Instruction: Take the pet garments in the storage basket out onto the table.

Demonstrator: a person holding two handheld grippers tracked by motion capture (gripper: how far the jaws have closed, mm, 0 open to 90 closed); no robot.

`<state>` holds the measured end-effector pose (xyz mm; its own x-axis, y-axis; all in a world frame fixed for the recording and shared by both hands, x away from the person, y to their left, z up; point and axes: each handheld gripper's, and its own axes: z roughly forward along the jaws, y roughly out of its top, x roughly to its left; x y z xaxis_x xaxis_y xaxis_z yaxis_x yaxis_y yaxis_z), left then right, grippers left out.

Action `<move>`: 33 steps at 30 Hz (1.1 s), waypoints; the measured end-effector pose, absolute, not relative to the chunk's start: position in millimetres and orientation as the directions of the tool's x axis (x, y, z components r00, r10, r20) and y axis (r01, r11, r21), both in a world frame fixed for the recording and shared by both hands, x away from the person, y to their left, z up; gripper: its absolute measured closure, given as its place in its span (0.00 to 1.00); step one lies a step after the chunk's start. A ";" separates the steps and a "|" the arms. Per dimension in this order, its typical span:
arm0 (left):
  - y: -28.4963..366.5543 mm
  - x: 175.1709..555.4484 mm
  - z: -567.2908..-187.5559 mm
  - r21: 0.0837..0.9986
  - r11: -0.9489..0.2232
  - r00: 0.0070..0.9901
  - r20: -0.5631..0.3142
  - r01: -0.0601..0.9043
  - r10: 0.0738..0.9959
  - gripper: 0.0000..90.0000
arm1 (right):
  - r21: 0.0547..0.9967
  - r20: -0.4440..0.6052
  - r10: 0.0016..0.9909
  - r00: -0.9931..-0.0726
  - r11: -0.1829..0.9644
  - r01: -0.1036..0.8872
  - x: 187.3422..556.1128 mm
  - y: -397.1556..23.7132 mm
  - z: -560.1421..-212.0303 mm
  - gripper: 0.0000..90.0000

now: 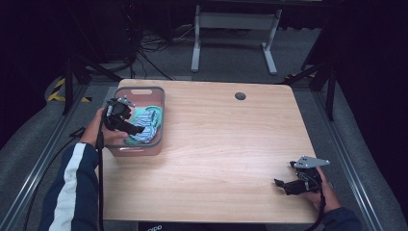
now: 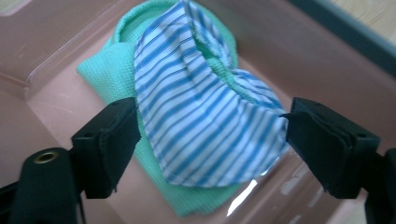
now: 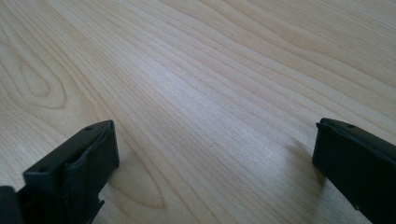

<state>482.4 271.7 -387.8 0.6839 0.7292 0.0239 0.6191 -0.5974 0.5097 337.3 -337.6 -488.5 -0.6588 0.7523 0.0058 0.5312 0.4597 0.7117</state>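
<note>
A pink plastic bin (image 1: 139,150) stands at the table's left side. In it a blue-and-white striped cloth (image 2: 205,116) lies bunched on top of a folded mint-green cloth (image 2: 109,70). My left gripper (image 2: 210,126) reaches down into the bin with one jaw on each side of the striped cloth (image 1: 150,124), at its edges and not squeezing it. In the high view the left gripper (image 1: 138,129) points right from the bin's left wall. My right gripper (image 1: 281,184) rests low over the table's front right corner, open, with only bare wood between its jaws (image 3: 215,154).
The wooden table (image 1: 221,144) has a round cable hole (image 1: 240,96) near its far edge. Beyond the table stand a white frame (image 1: 235,29) and loose cables on the floor. A cable trails from each gripper off the near edge.
</note>
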 end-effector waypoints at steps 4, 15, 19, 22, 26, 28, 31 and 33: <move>264.7 498.5 -393.2 0.471 -0.588 0.665 0.003 0.658 0.747 0.20 | 0.712 0.004 0.752 -0.659 0.461 0.530 337.1 -337.9 -488.5 0.01; 253.1 524.3 -428.0 0.318 -0.564 0.600 -0.018 0.762 0.800 0.19 | 0.712 0.004 0.752 -0.659 0.461 0.530 337.0 -337.9 -488.5 0.01; 248.6 529.7 -437.3 0.276 -0.564 0.591 -0.020 0.779 0.807 0.16 | 0.711 0.005 0.753 -0.658 0.460 0.532 336.8 -337.9 -488.4 0.01; 245.4 531.4 -441.1 0.262 -0.547 0.573 -0.027 0.795 0.819 0.13 | 0.711 0.005 0.753 -0.658 0.460 0.532 336.8 -337.9 -488.4 0.01; 244.0 531.5 -443.4 0.252 -0.536 0.560 -0.028 0.806 0.828 0.10 | 0.711 0.005 0.753 -0.658 0.460 0.532 336.8 -338.0 -488.4 0.01; 243.9 531.7 -443.6 0.244 -0.527 0.550 -0.030 0.814 0.835 0.10 | 0.711 0.006 0.753 -0.658 0.459 0.532 336.8 -337.9 -488.5 0.01; 242.5 532.8 -444.1 0.238 -0.524 0.544 -0.022 0.818 0.839 0.11 | 0.711 0.005 0.754 -0.657 0.460 0.532 336.6 -338.0 -488.4 0.01; 241.4 532.8 -443.4 0.229 -0.522 0.540 -0.021 0.822 0.841 0.12 | 0.711 0.005 0.754 -0.657 0.459 0.533 336.6 -338.0 -488.4 0.01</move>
